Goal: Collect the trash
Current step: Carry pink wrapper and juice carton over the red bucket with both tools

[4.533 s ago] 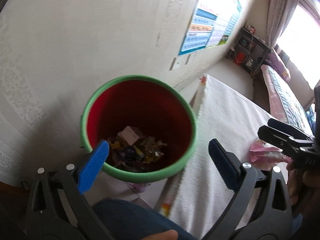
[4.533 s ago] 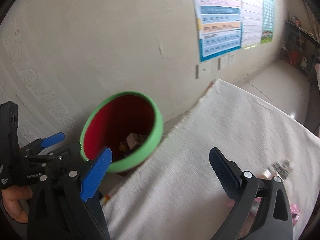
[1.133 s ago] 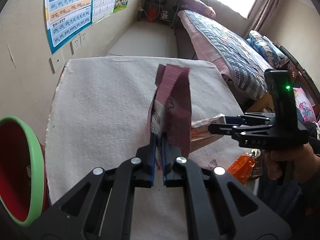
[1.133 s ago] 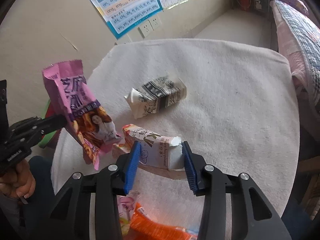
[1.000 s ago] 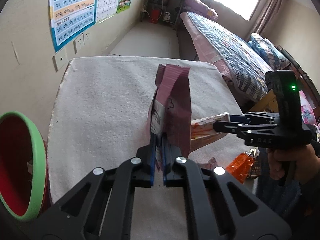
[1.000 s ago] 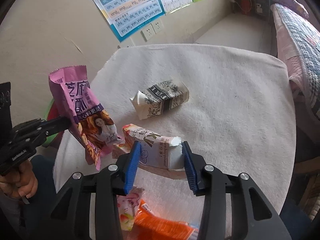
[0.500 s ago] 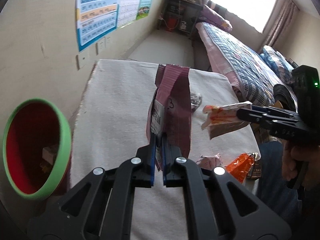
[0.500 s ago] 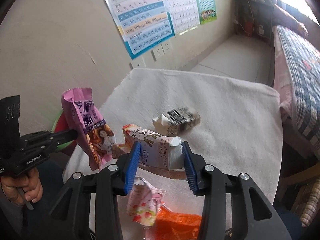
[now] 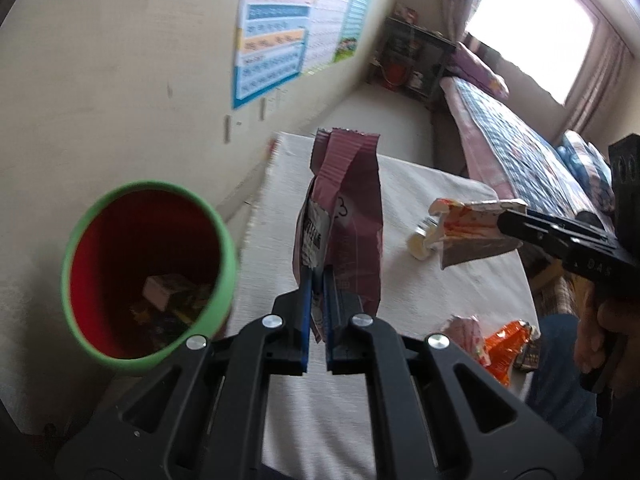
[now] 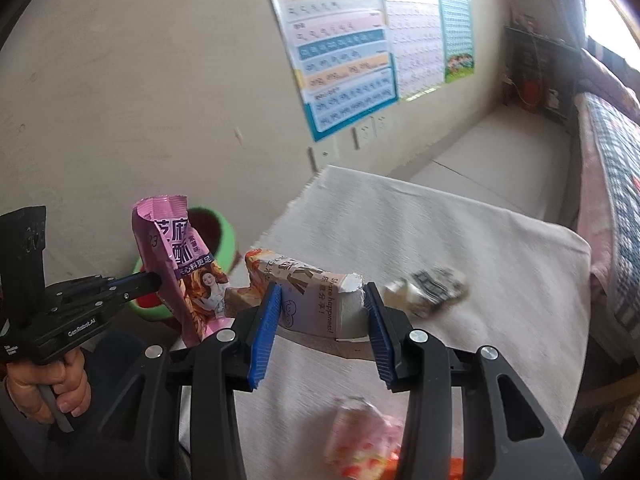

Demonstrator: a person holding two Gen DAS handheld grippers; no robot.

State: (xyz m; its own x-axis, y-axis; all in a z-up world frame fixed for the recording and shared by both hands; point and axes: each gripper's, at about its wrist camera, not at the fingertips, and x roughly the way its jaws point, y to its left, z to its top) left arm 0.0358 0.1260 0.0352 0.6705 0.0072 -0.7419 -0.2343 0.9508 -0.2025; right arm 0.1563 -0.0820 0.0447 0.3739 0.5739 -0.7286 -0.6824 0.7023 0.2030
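Note:
My left gripper (image 9: 316,280) is shut on a pink snack bag (image 9: 346,216), held upright above the table's left edge, just right of the trash bin (image 9: 224,248). The bin is red inside with a green rim and holds several wrappers. The bag also shows in the right wrist view (image 10: 180,264), in front of the bin (image 10: 224,240). My right gripper (image 10: 322,312) is shut on a crushed milk carton (image 10: 316,292), held above the table; the carton also shows in the left wrist view (image 9: 472,224).
The table carries a white cloth (image 10: 460,240). On it lie a black-and-white carton (image 10: 428,286), a pink strawberry wrapper (image 10: 360,440) and an orange packet (image 9: 508,344). A wall with posters (image 10: 344,52) is behind the bin. A bed (image 9: 520,152) stands to the right.
Both grippers have swung left toward the bin with their loads. The bin now looms larger in the left wrist view and has come into the right wrist view.

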